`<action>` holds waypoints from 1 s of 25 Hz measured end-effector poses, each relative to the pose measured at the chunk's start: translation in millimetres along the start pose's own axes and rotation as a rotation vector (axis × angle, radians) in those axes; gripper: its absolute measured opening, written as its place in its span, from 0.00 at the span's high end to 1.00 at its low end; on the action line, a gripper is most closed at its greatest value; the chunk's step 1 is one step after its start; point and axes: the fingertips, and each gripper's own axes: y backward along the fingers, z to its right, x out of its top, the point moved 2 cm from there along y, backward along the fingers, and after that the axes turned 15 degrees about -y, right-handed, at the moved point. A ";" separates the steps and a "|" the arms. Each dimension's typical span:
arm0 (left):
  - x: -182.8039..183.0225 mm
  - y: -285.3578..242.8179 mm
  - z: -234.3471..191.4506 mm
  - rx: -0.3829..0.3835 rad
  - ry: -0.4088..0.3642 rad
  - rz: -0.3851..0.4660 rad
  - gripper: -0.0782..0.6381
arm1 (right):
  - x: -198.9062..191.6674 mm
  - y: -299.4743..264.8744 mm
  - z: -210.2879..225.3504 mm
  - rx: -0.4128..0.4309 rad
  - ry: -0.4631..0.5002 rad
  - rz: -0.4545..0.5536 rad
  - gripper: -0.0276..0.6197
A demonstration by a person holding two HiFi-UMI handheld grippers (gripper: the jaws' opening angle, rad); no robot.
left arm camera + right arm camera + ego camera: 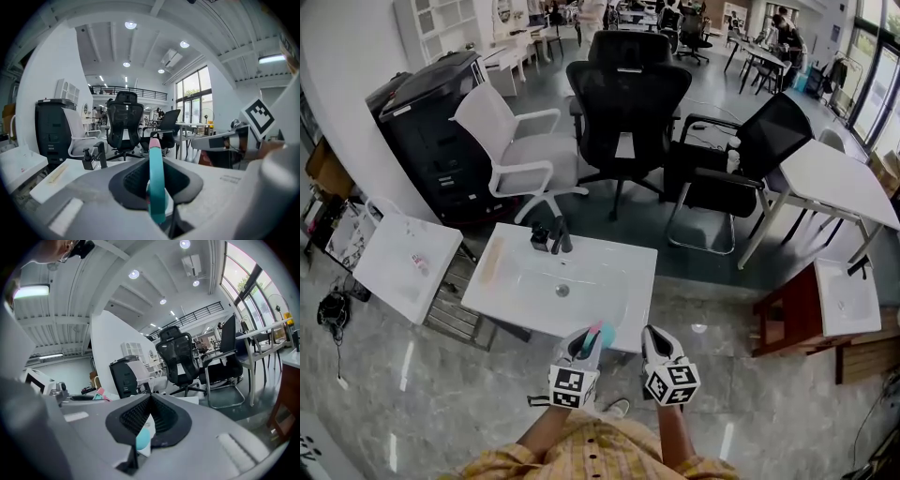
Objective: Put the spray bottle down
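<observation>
Yellow checked sleeves [581,455] fill the bottom edge of the head view; from them two forearms reach forward, each carrying a gripper with a cube of square markers. Left gripper [589,337]: jaws closed on the spray bottle [156,183], of which a slim teal part with a pink tip stands upright between the dark pads, which bow around it; the bottle is thus off any surface, held over the near edge of the white sink top [619,262]. Right gripper [656,333]: just beside the left one, jaws narrow, the tips meeting in a V; a small rounded teal shape sits low in the gap, and what it is cannot be told. Sink top: a shallow basin with a round drain [562,291]; black faucet [555,234] at the far edge; pale strip [490,262] lying along the left side. Beyond: white chair [520,141], black office chair [628,94] and a dark printer [431,131] to the left; a second white sink [846,295] on a red-brown stand at right.
</observation>
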 end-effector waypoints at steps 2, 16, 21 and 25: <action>1.2 -6.7 -2.8 -0.009 -0.004 0.002 0.80 | 2.6 -5.5 1.6 -0.005 0.001 0.001 0.96; 13.0 -70.6 -39.7 -0.089 -0.040 0.024 0.80 | 31.2 -54.7 18.3 -0.066 -0.011 0.026 0.96; 13.0 -98.2 -52.4 -0.119 -0.036 0.016 0.80 | 35.9 -73.6 29.3 -0.086 -0.027 0.037 0.96; 16.5 -118.7 -59.3 -0.147 -0.041 0.019 0.80 | 39.1 -85.2 38.5 -0.110 -0.040 0.045 0.96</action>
